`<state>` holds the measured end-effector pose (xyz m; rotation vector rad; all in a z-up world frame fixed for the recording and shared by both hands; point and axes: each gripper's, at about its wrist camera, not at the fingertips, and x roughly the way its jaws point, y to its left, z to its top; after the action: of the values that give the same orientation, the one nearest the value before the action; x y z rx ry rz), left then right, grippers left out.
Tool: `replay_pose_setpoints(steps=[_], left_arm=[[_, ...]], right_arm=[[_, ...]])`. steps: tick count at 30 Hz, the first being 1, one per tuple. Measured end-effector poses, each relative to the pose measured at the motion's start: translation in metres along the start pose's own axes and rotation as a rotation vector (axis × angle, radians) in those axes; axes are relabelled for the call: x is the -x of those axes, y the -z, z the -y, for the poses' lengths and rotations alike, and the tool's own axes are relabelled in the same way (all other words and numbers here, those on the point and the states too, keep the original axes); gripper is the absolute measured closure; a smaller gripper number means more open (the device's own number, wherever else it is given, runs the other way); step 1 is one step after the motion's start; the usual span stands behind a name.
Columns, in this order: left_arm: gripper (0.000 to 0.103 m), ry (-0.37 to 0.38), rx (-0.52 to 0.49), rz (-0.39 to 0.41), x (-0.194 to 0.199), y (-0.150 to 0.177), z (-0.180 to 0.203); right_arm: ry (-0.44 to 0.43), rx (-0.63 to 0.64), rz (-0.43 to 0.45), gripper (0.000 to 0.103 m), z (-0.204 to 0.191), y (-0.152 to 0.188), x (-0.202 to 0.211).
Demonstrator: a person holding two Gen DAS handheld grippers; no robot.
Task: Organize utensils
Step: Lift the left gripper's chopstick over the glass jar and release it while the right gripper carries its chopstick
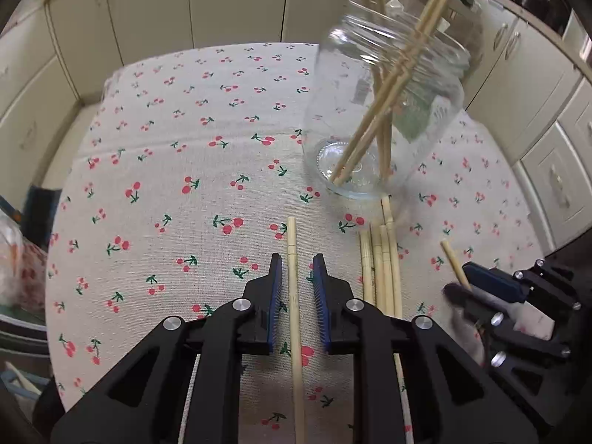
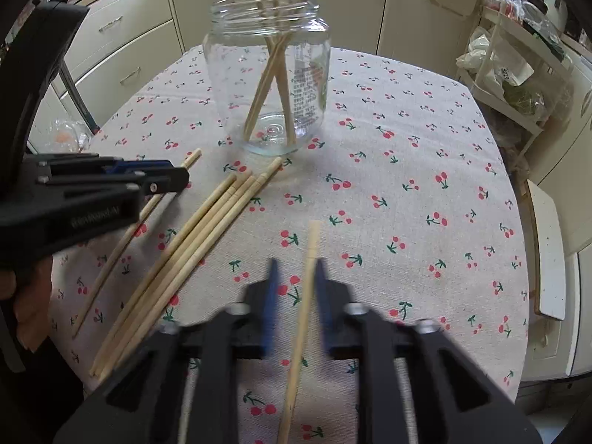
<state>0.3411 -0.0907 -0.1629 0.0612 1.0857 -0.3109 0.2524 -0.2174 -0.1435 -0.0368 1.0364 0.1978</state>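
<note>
A clear glass jar (image 1: 381, 111) (image 2: 268, 74) stands on the cherry-print tablecloth and holds several bamboo chopsticks. My left gripper (image 1: 298, 270) is open, its jaws on either side of a single chopstick (image 1: 294, 296) lying on the cloth. My right gripper (image 2: 294, 273) is open around another single chopstick (image 2: 305, 296), which lies close to the right finger. A bundle of several loose chopsticks (image 1: 381, 270) (image 2: 192, 240) lies between the two grippers. The right gripper also shows in the left wrist view (image 1: 477, 281), and the left gripper in the right wrist view (image 2: 162, 175).
The tablecloth (image 1: 177, 155) (image 2: 425, 148) covers a round table. Cream cabinets (image 1: 236, 0) ring the table. A white rack with bags (image 2: 507, 66) stands at the far right. A plastic bag (image 1: 18, 270) sits off the table's left edge.
</note>
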Motion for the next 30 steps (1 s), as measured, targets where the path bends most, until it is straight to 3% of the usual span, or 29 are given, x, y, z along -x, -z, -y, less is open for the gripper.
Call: replay_pose_setpoints(steps=[2, 8, 14, 24, 30], left_arm=[[0.098, -0.005, -0.026, -0.001, 0.0, 0.001, 0.003], [0.098, 0.055, 0.025, 0.031, 0.008, 0.003, -0.002], [0.098, 0.126, 0.096, 0.129, 0.036, 0.007, -0.009], [0.098, 0.201, 0.169, 0.435, 0.115, -0.026, -0.009], [0.098, 0.225, 0.215, 0.631, 0.15, -0.057, -0.006]], right_arm=[[-0.038, -0.057, 0.011, 0.098, 0.007, 0.002, 0.002], [-0.217, -0.283, 0.122, 0.098, 0.042, 0.012, 0.02], [-0.277, -0.405, 0.272, 0.098, 0.058, 0.018, 0.045], [-0.282, -0.444, 0.422, 0.098, 0.062, 0.011, 0.076], [-0.292, -0.446, 0.459, 0.098, 0.06, 0.003, 0.081]])
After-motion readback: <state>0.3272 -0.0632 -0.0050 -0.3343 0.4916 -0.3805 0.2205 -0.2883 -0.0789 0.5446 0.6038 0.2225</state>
